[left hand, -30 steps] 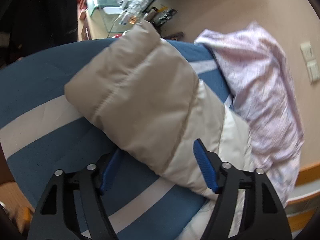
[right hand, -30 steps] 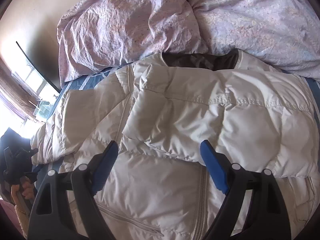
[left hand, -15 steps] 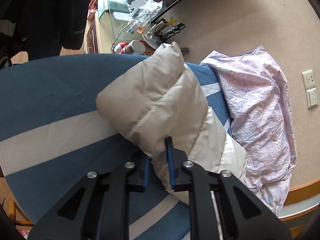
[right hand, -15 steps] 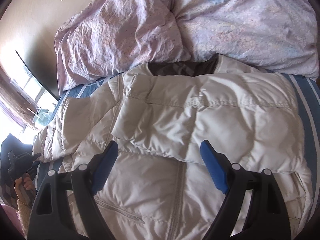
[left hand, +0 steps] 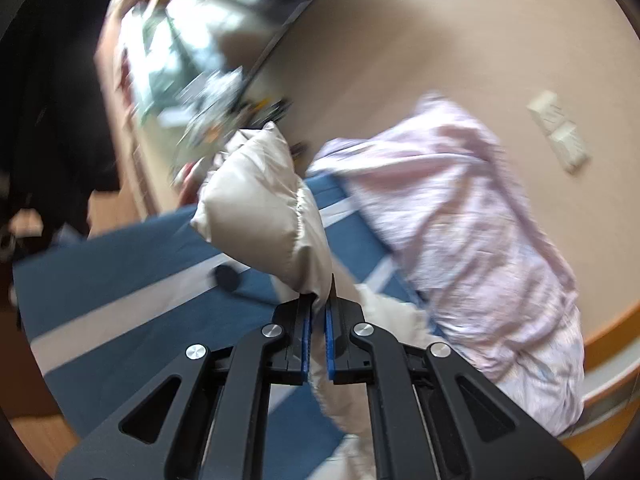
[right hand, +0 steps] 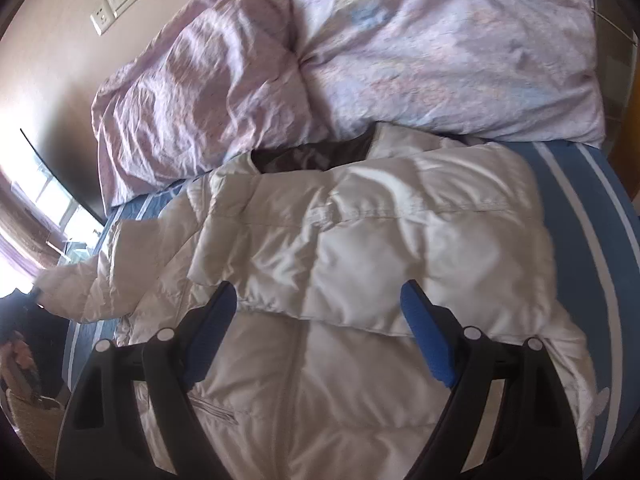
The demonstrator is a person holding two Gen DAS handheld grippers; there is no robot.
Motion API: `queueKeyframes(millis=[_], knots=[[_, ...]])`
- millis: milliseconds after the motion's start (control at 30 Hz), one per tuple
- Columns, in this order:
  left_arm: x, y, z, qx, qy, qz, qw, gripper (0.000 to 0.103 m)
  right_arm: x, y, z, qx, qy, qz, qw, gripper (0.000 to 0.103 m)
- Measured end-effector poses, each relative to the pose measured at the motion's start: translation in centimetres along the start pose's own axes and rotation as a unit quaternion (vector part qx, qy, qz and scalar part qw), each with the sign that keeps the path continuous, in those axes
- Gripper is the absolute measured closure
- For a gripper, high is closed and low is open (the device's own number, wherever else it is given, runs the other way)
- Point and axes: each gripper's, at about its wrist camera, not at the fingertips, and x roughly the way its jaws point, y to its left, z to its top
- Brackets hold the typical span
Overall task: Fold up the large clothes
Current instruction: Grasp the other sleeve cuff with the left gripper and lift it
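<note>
On one striped bed (right hand: 624, 216), one white puffer jacket (right hand: 360, 248), two pillows (right hand: 440, 48)

Daylight from a window (right hand: 48, 200) glares; left view motion-blurred, fisheye edges dark and bent.

no readable text, no labels, no brands, no numbers

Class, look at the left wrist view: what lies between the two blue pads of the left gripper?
In the left wrist view, a pinched fold of the white puffer jacket's sleeve lies between the pads of the left gripper, which is shut on it.
</note>
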Motion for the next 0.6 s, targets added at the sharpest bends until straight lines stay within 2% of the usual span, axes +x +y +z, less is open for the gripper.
queueKeyframes(millis=[133, 300, 433, 500, 600], knots=[[-2.7, -7.6, -0.5, 0.086, -0.03, -0.045, 0.9948, 0.099, -1.2, -1.8, -0.1, 0.012, -0.013, -0.01, 1.0, 0.019], [-4.0, -15.1, -3.5, 0.161, -0.027, -0.101, 0.9813, 0.099, -2.6, -4.2, -0.5, 0.031, -0.023, -0.022, 0.999, 0.019], [-4.3, -21.3, -7.9, 0.227, -0.003, -0.154, 0.9617, 0.099, -4.0, -6.1, -0.9, 0.045, -0.034, -0.032, 0.998, 0.019], [-4.0, -24.2, -10.9, 0.26, 0.014, -0.178, 0.9489, 0.099, -4.4, -6.9, -1.1, 0.051, -0.039, -0.036, 0.997, 0.019], [-3.2, -26.8, -14.8, 0.292, 0.041, -0.203, 0.9338, 0.099, -5.1, -8.5, -1.3, 0.063, -0.043, -0.044, 0.996, 0.019]])
